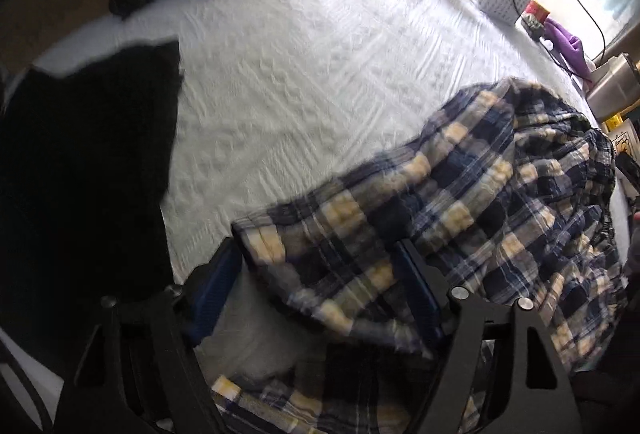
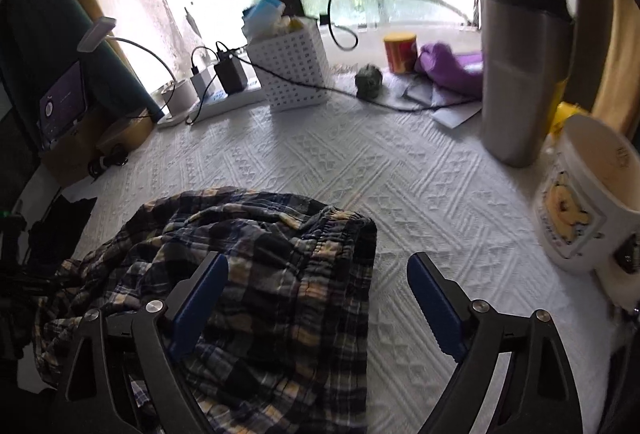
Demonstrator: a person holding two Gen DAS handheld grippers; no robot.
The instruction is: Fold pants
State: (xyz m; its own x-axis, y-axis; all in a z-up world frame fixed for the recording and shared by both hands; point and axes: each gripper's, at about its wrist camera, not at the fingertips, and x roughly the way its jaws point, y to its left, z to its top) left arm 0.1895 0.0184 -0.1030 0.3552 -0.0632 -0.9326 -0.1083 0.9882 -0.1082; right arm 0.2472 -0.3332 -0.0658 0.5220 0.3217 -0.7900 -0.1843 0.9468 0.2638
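Navy, white and yellow plaid pants [image 1: 460,202] lie crumpled on the white textured cover [image 1: 300,74]; they also show in the right wrist view [image 2: 248,274], with the elastic waistband bunched at the top right. My left gripper [image 1: 316,274] is open, its jaws wide apart over a leg end of the pants, holding nothing. My right gripper [image 2: 318,286] is open above the waist end of the pants, its left finger [image 2: 200,298] over the fabric and its right finger [image 2: 436,306] over bare cover.
A black garment [image 1: 88,162] lies at the left. Along the far edge stand a white basket [image 2: 292,70], chargers with cables [image 2: 228,74], a red can [image 2: 400,52] and purple cloth [image 2: 452,68]. A steel tumbler [image 2: 520,82] and a white mug [image 2: 588,194] stand at right.
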